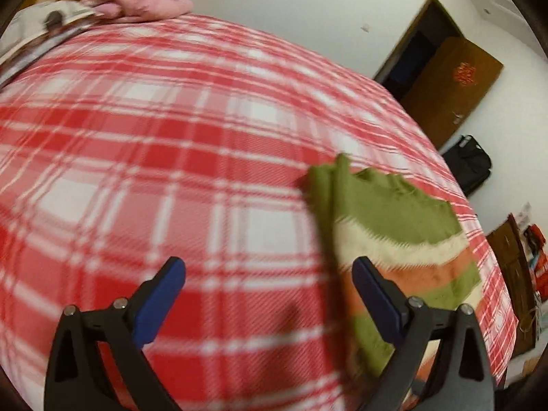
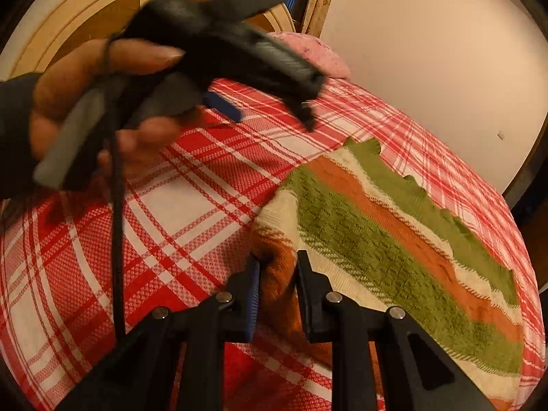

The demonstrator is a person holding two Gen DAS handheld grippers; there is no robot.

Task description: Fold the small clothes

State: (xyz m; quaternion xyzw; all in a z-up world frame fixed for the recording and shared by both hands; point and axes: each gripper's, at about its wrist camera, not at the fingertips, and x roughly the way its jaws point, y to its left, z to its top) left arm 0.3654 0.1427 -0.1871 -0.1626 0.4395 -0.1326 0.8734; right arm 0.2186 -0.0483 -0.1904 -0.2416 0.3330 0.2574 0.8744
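While I look down both wrist cameras, this is what I have:

Right tongs: nearly closed, pinching a bunched orange and cream corner of the striped cloth between the two fingers.

Left tongs: spread wide with nothing between the fingers, hanging over the bedspread; the right finger overlaps the near edge of the cloth in my view, and I cannot tell whether it touches.

Striped cloth: a small knitted piece in green, cream and orange bands, lying on the bed to the right of the left tongs, its far green edge wavy. Most of it lies spread out; the gripped corner is gathered up.

Left hand: seen from the right wrist, wrapped around the handle of the left tongs above the bedspread, well apart from the cloth.

Bedspread: red and white plaid, covering the bed under everything.

Pink pillow: at the far end of the bed.

Blur: the left wrist view is smeared.
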